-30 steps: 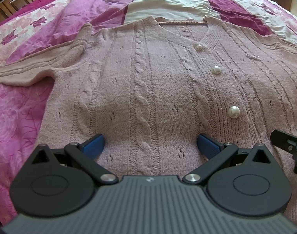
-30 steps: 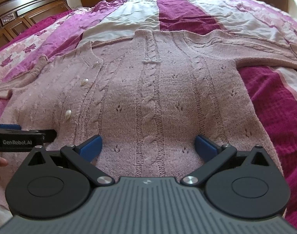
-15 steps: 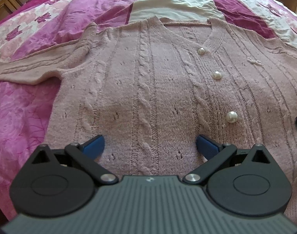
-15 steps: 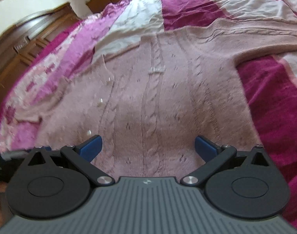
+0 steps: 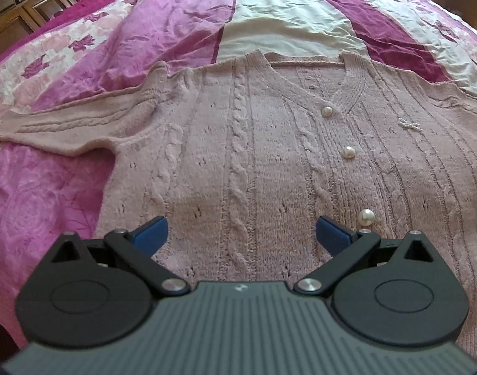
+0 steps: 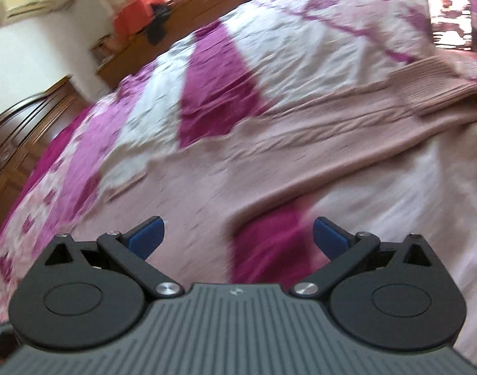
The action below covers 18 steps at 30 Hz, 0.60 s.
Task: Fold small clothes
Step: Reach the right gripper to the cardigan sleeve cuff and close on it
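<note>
The cardigan (image 5: 238, 162) is lying flat on the bed (image 5: 182, 34), unfolded. Both the left gripper (image 5: 241, 234) and right gripper (image 6: 236, 234) are being held wide, empty (presumably approaching the sleeve (image 6: 347, 137)).

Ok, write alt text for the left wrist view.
A pink cable-knit cardigan lies flat, buttoned with pearl buttons, on a magenta and white bedspread. The left tongs hover open over its lower front, holding nothing; one sleeve stretches out left.
</note>
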### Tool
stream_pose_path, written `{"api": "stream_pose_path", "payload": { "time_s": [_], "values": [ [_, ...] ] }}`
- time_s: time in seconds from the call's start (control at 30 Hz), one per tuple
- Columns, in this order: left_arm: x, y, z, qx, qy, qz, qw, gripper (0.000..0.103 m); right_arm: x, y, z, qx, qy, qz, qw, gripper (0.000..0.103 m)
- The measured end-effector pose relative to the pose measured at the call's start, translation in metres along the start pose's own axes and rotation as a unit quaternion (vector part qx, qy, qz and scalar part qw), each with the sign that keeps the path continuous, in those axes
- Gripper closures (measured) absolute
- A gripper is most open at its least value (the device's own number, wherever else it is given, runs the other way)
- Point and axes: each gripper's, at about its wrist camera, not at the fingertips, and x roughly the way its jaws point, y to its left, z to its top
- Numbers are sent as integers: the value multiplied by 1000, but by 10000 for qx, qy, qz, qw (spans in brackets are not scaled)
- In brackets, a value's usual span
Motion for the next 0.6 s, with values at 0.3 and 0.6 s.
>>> {"api": "stream_pose_path", "payload": {
  "time_s": [0.3, 0.6],
  "values": [
    [3, -10, 4, 87, 38, 148, 9998, 0, 9, -47, 45, 215, -453, -121, 9987, 0],
    [5, -20, 4, 229, 59, 169, 9996, 0, 12, -92, 47, 1206, -620, -143, 9907, 1]
  ]
}}
